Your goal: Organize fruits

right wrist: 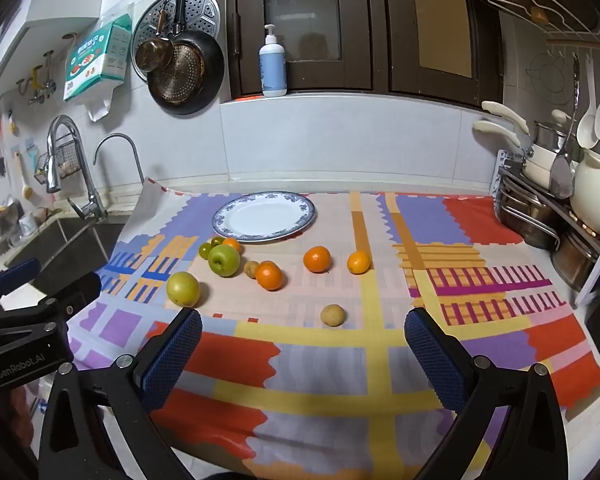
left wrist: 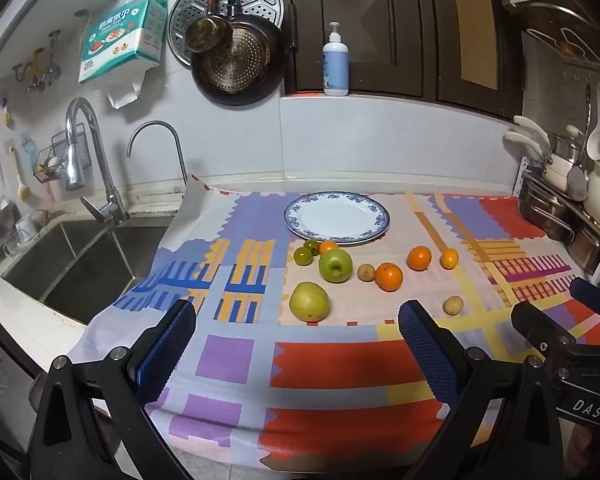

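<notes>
Fruits lie loose before the plate; round ones may roll off the surface if nudged by either gripper's wide-open, empty jaws.

My grippers' pads were blue on black arms. The cloth was a patchwork of red, purple, yellow and blue. The plate was white with a blue floral rim. The apple was green, the oranges bright orange.

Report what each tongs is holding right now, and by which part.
Nothing is held. The left tongs and right tongs are both open and empty above the cloth's near edge; all fruit lies on the cloth.
</notes>
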A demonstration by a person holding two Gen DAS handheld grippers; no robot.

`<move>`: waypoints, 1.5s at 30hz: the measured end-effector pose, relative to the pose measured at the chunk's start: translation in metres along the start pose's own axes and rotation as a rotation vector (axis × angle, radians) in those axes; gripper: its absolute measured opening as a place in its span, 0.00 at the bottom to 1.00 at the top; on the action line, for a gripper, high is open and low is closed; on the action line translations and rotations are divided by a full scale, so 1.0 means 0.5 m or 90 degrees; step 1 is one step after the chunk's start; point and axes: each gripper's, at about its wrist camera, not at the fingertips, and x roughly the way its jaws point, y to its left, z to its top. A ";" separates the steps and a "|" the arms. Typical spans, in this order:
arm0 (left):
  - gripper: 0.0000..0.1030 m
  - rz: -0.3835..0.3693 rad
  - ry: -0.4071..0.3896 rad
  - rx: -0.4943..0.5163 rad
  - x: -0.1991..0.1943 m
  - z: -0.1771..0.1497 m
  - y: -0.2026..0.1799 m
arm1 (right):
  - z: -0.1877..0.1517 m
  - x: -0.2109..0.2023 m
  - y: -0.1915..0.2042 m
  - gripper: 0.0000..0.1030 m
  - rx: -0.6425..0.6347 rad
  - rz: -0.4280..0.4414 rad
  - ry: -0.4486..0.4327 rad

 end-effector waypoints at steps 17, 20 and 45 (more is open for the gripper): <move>1.00 0.008 -0.007 -0.008 -0.002 0.005 -0.002 | 0.001 0.000 -0.002 0.99 0.001 0.001 0.001; 1.00 0.007 -0.006 -0.008 -0.001 0.006 -0.003 | 0.001 0.000 -0.001 0.99 0.000 0.000 0.002; 1.00 0.008 -0.007 -0.007 -0.002 0.004 -0.006 | 0.002 -0.001 -0.004 0.99 0.001 0.001 0.002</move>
